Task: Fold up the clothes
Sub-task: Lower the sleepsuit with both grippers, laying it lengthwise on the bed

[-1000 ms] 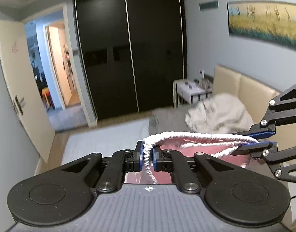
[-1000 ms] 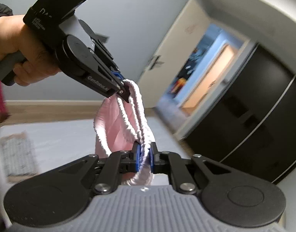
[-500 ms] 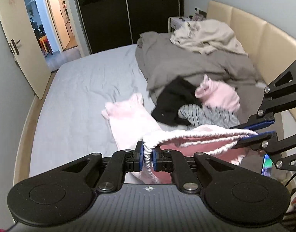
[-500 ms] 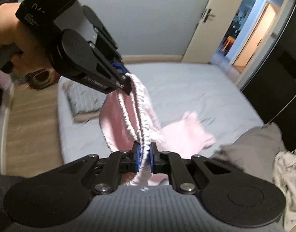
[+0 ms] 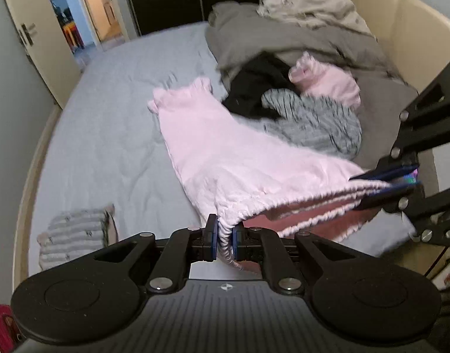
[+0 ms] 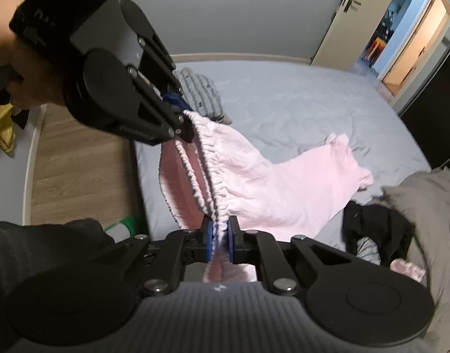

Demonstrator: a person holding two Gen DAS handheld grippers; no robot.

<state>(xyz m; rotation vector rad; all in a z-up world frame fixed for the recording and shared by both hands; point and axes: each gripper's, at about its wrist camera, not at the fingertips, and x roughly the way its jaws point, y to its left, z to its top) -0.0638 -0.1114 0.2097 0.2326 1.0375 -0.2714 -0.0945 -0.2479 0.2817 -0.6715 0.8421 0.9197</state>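
Gripping the gathered waistband of the pink trousers [image 5: 230,158] at one end, the left gripper [image 5: 225,236] is pinching the elastic between its blue pads [image 5: 212,236], which are standing almost closed on the fabric. The right gripper [image 6: 219,239] is clamping the other end of the same waistband in the same way, its jaws nearly together with the bunched elastic between them. The waistband is being stretched in the air between the two grippers, above the near edge of the bed [image 5: 113,135], while the trouser legs are trailing away from it and lying across the grey sheet toward the middle of the bed, the cuffs ending just beside a heap of other clothes. In that heap, toward the headboard edge, a black garment [image 5: 254,88], a grey striped garment [image 5: 316,123] and another pink garment [image 5: 327,82] are lying against a rumpled grey blanket [image 5: 283,38]. A folded striped item [image 5: 75,229] is resting near the bed's near corner. A hand [image 6: 16,67] is holding the left gripper's handle in the right wrist view.
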